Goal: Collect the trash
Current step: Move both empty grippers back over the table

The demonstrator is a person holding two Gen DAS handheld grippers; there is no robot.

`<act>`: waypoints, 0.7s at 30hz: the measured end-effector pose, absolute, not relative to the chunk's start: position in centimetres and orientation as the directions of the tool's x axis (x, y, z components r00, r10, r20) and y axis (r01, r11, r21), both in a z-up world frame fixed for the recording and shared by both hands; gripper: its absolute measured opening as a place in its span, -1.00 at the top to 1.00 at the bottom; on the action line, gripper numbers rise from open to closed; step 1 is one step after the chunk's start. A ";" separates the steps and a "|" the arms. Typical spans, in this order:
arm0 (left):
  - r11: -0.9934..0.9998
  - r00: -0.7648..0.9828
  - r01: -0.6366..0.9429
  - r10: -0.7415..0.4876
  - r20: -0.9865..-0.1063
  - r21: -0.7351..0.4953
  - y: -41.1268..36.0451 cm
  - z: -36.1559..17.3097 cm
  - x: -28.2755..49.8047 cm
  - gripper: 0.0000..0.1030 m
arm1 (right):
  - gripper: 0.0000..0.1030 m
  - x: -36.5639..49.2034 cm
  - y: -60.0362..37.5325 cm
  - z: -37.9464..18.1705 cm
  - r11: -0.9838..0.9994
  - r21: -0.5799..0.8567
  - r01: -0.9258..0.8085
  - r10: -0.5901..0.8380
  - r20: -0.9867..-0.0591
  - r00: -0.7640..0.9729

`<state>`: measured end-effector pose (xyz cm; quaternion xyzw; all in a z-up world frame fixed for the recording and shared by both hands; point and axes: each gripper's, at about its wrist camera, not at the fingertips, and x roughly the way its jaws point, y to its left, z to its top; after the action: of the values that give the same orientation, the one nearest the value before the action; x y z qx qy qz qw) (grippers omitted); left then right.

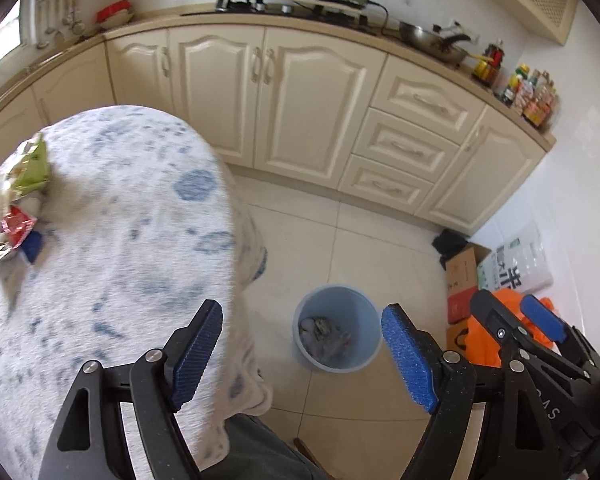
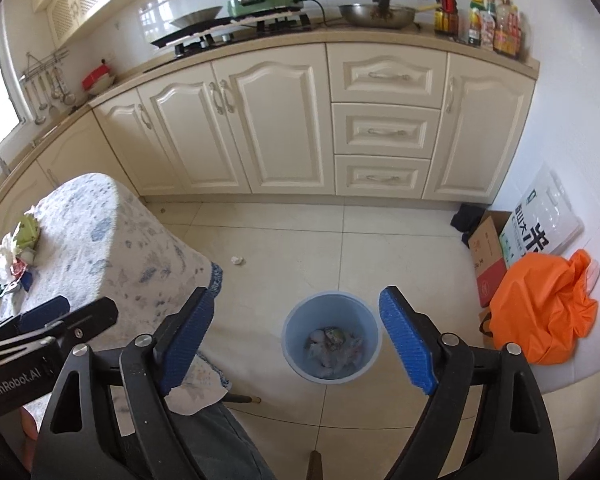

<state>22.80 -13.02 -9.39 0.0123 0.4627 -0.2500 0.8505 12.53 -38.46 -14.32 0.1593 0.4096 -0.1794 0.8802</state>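
Note:
A light blue bin (image 1: 336, 330) (image 2: 332, 336) stands on the tiled floor with crumpled wrappers in its bottom. My left gripper (image 1: 302, 354) is open above it, nothing between its blue pads. My right gripper (image 2: 298, 340) is open too, empty, with the bin seen between its fingers. A heap of trash (image 1: 18, 204) (image 2: 16, 256), with a green packet, a red wrapper and tissue, lies on the table (image 1: 120, 240) (image 2: 100, 240) with the blue-patterned cloth, to the left of both grippers. One crumpled white scrap (image 2: 238, 260) lies on the floor beside the table.
An orange bag (image 2: 544, 308), a cardboard box (image 2: 488, 252) and a white sack (image 2: 540, 220) stand against the right wall. Cream kitchen cabinets (image 2: 280, 128) run along the back. A person's grey trouser leg (image 2: 224, 440) shows below the grippers.

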 end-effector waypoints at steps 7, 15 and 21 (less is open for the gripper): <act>0.916 0.545 0.350 -0.369 -0.753 -0.195 -6.3 -6.8 19.7 -0.74 | -0.85 13.2 -34.5 -12.8 0.920 0.135 0.367 -0.141 -0.762 0.632; 0.958 0.622 0.227 -0.283 -0.730 -0.177 0.3 -4.8 16.3 -0.83 | -0.92 14.8 -28.4 -10.8 0.967 0.119 0.224 -0.067 -0.730 0.680; 0.979 0.654 0.116 -0.204 -0.728 -0.169 4.8 -4.3 13.8 -0.84 | -0.92 17.0 -23.0 -9.7 0.992 0.104 0.071 0.024 -0.711 0.703</act>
<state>13.80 4.84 -4.30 -0.0536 0.4064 -0.0881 0.9079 17.02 -22.98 -9.70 0.0617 0.3850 -0.0130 0.9208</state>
